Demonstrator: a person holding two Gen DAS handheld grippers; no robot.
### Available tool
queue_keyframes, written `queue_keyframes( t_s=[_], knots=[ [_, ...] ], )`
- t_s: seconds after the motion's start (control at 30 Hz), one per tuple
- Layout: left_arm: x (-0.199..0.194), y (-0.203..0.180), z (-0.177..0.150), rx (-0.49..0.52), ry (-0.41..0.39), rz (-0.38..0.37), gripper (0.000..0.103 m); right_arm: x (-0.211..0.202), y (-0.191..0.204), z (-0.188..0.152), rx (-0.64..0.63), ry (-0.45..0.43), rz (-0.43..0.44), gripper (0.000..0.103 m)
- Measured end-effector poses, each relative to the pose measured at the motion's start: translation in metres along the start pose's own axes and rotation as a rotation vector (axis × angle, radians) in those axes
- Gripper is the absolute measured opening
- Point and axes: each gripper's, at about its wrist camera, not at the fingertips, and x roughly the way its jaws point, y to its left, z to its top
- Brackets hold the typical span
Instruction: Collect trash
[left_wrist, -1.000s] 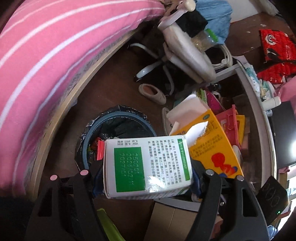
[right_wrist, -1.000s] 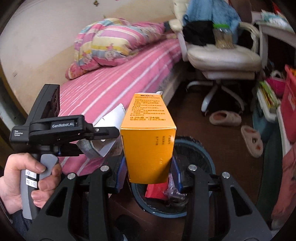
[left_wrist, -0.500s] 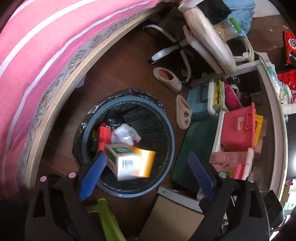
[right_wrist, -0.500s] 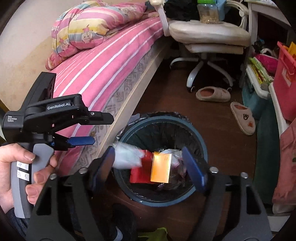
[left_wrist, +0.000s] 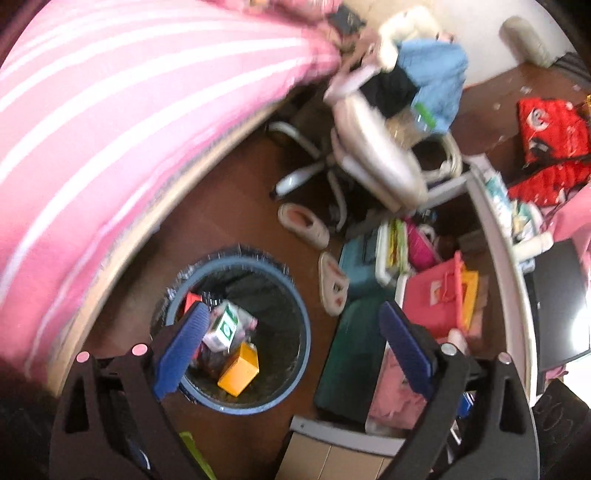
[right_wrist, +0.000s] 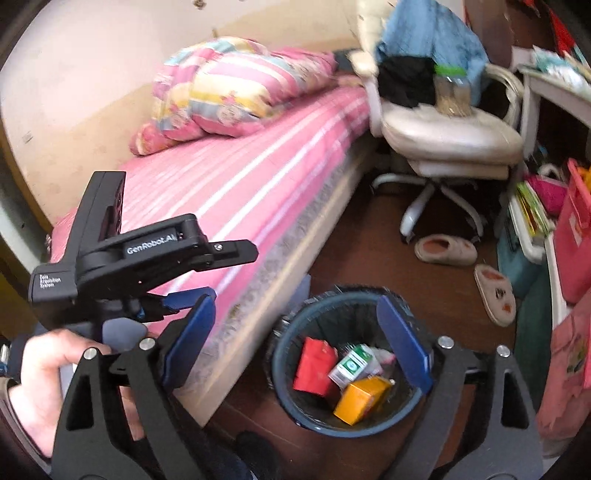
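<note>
Jaws of the left gripper (left_wrist: 290, 334) are opening wide with nothing between them; a second ago they pinched a white-and-green box (left_wrist: 221, 329), which now lies in the bin (left_wrist: 301, 334) below. Beside it in the same left-wrist view sits an orange box (left_wrist: 239, 370), resting lower on the pile, with a red packet (left_wrist: 191, 301) tucked at the bin's far rim. A bed (left_wrist: 110, 129) curves along the left, a chair (left_wrist: 373, 155) and two slippers (left_wrist: 303, 223) lie beyond the bin, and the view is blurred.

From the right wrist, the right gripper (right_wrist: 295, 338) is likewise opening, its blue pads (right_wrist: 404, 343) framing the bin (right_wrist: 280, 354) and touching nothing. The orange box (right_wrist: 360, 398) it carried a second ago lies inside, against the white-and-green box (right_wrist: 351, 365) and the red packet (right_wrist: 314, 365). A hand (right_wrist: 48, 373) grips the left gripper (right_wrist: 184, 295) at the left edge, over the bed's side.

Both boxes have landed, so this drop appears done. Both hands look free to fetch more trash, judging by the clutter near the desk.
</note>
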Motion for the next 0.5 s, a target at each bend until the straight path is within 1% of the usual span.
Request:
queue_keyframes(
  t_s=[0.2, 0.23, 0.3, 0.33, 0.4, 0.5],
  knots=[
    [-0.056, 0.001, 0.006, 0.004, -0.144, -0.036, 0.092, -0.021, 0.045, 0.013, -0.095, -0.057, 0.033, 0.090],
    [-0.072, 0.004, 0.007, -0.005, -0.185, -0.038, 0.092, -0.026, 0.056, 0.017, -0.108, -0.072, 0.048, 0.090],
    [-0.095, 0.008, 0.007, -0.011, -0.246, -0.029, 0.097, -0.031, 0.068, 0.020, -0.122, -0.089, 0.067, 0.091],
    [-0.114, 0.013, 0.007, -0.016, -0.295, -0.026, 0.097, -0.035, 0.078, 0.024, -0.138, -0.105, 0.083, 0.091],
    [-0.138, 0.019, 0.007, -0.022, -0.343, -0.023, 0.097, -0.040, 0.100, 0.030, -0.168, -0.130, 0.116, 0.092],
    [-0.185, 0.034, 0.004, -0.039, -0.445, -0.013, 0.097, -0.046, 0.125, 0.036, -0.201, -0.153, 0.163, 0.093]
  ],
)
